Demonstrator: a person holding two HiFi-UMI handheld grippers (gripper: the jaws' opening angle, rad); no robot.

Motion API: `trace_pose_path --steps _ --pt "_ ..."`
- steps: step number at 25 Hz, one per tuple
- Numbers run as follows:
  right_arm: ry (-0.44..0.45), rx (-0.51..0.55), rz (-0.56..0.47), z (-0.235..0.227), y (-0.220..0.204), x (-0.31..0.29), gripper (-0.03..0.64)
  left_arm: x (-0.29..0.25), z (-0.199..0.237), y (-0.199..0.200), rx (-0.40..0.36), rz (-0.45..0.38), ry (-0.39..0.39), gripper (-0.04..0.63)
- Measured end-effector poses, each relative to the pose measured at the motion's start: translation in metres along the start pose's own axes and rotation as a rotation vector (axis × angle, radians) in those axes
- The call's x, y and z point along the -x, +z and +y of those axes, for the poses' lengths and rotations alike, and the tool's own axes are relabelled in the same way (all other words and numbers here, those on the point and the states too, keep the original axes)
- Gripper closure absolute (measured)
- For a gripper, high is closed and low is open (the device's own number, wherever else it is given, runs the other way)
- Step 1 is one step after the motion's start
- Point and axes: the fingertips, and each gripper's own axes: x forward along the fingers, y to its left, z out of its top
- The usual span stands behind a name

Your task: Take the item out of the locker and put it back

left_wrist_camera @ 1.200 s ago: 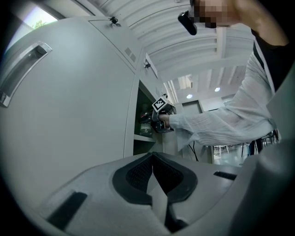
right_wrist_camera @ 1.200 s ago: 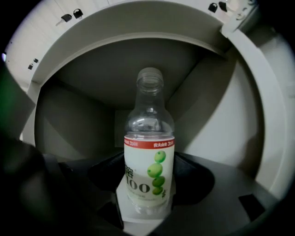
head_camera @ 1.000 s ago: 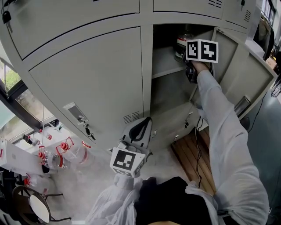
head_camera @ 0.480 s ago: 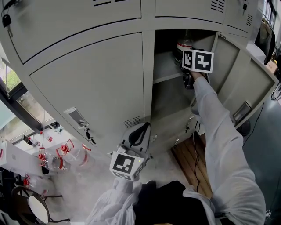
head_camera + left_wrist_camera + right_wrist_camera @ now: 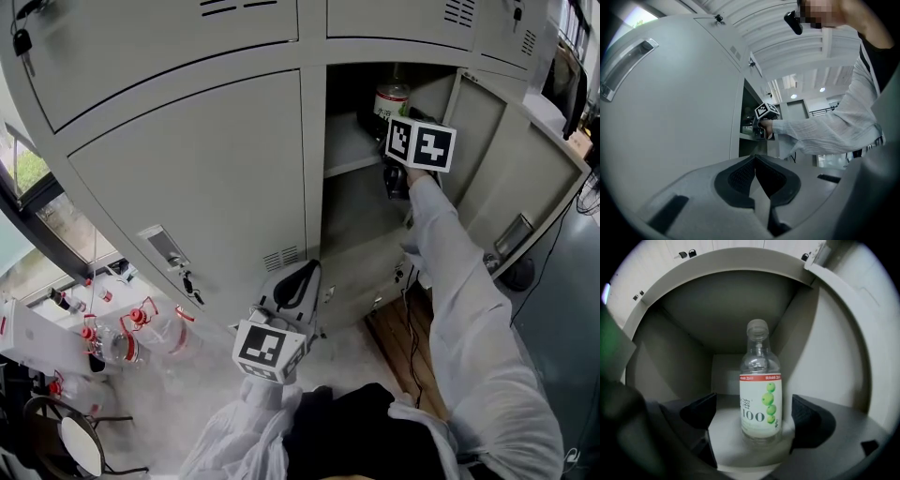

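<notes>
We see the locker [image 5: 197, 178] with its right-hand compartment open and a shelf [image 5: 349, 150] inside. Our left gripper [image 5: 755, 158] hangs low by the closed door, jaws together and empty. Our right gripper [image 5: 753, 414] reaches in, its jaws just been opening and now wide. The bottle [image 5: 761, 401] stands upright on the shelf between them, touching neither pad.

The locker [image 5: 187, 169] is sheet metal under smooth, matt pale-grey paint. The bottle [image 5: 760, 357] is clear, glossy plastic, wrapped in a smooth white label [image 5: 759, 416]. The left gripper [image 5: 755, 159] is matt grey plastic, and its dark pads [image 5: 740, 176] carry a fine mesh-like grain. The sleeve [image 5: 469, 309] is thin, crinkled white cloth. The floor planks [image 5: 398, 333] look like wood.
</notes>
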Motion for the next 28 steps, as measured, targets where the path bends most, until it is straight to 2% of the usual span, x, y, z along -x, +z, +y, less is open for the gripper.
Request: trace_pose_path --steps 7,18,28 --pt "0.031 -0.064 -0.059 0.026 0.003 0.030 0.107 0.003 -0.005 0.001 -0.005 0.001 0.005 0.588" --pt "0.215 0.068 -0.161 0.069 -0.002 0.105 0.107 0.006 -0.022 -0.004 0.001 0.032 0.070 0.588" --pt "0.368 0.093 -0.115 0.068 -0.042 0.191 0.107 0.007 -0.048 -0.010 0.035 0.063 0.171 0.588"
